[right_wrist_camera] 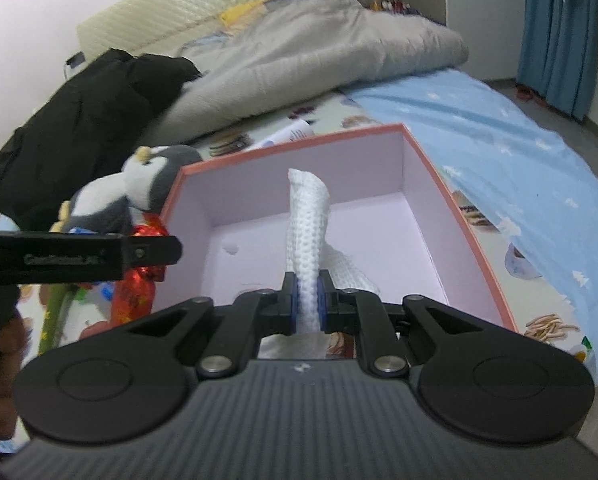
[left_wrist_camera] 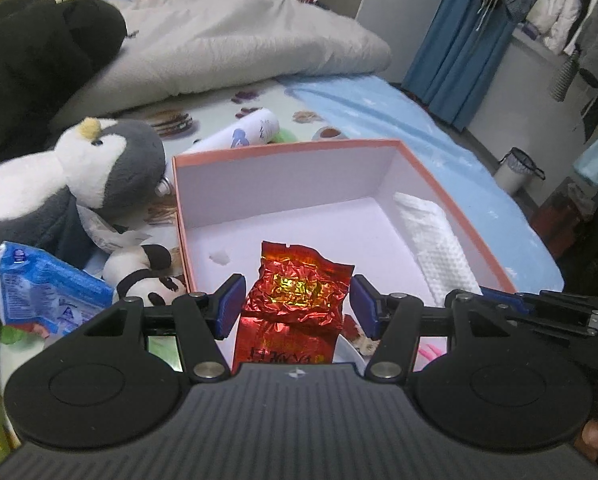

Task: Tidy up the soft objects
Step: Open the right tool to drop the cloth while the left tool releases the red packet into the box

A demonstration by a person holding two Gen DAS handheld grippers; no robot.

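Observation:
An open pink-rimmed box [left_wrist_camera: 283,147] with a white inside lies on the bed. My left gripper [left_wrist_camera: 297,298] hovers over its near edge, shut on a crinkled red foil packet [left_wrist_camera: 291,320]. My right gripper [right_wrist_camera: 308,300] is shut on a white waffle cloth [right_wrist_camera: 307,216], whose free end stands up over the box [right_wrist_camera: 439,184]. In the left wrist view the cloth [left_wrist_camera: 435,240] lies along the box's right wall. The right wrist view shows the left gripper [right_wrist_camera: 151,252] from the side, the red packet [right_wrist_camera: 135,296] hanging from it. A grey penguin plush [left_wrist_camera: 99,168] and a small panda plush [left_wrist_camera: 147,276] lie left of the box.
A blue tissue pack [left_wrist_camera: 47,292] lies at the near left. A white tube [left_wrist_camera: 243,132] rests behind the box. A grey duvet [left_wrist_camera: 235,40] and a black jacket [left_wrist_camera: 39,60] fill the far bed. A bin [left_wrist_camera: 515,168] stands on the floor at right.

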